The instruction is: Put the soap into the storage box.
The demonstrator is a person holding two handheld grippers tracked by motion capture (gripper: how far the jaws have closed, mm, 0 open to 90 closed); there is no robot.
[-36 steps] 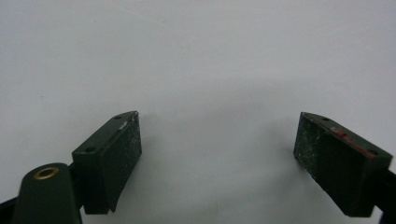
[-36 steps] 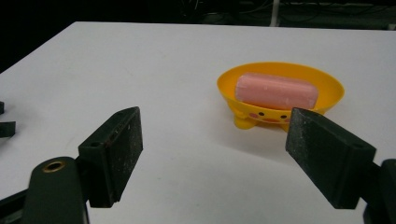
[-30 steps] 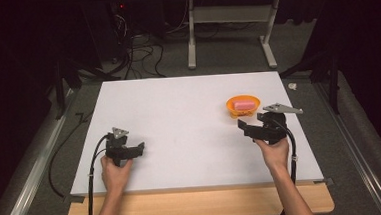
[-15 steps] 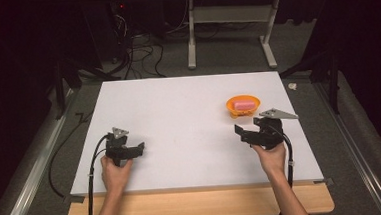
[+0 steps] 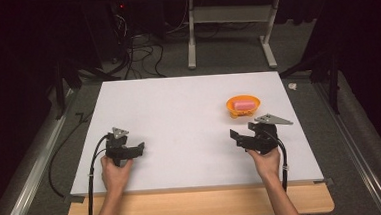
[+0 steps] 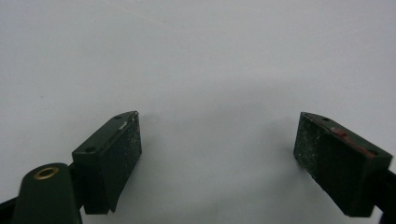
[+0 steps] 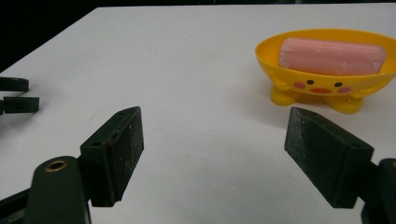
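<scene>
Both jaws wide and empty, the right gripper (image 5: 238, 136) rests near the soap (image 5: 244, 105) in its dish (image 5: 231, 105), the left gripper (image 5: 137, 148) far away; I judge the next move is a reach to the soap.

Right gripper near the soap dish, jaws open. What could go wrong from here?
1. The yellow dish stands on small feet; a jaw nudging its rim may tip or slide it.
2. The pink soap lies loose, so it could slip out.
3. The right gripper points left of the dish, so it needs realigning first.

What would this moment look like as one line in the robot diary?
right gripper: open, empty, near soap dish | pink soap: in dish | left gripper: open, empty, over white table
</scene>
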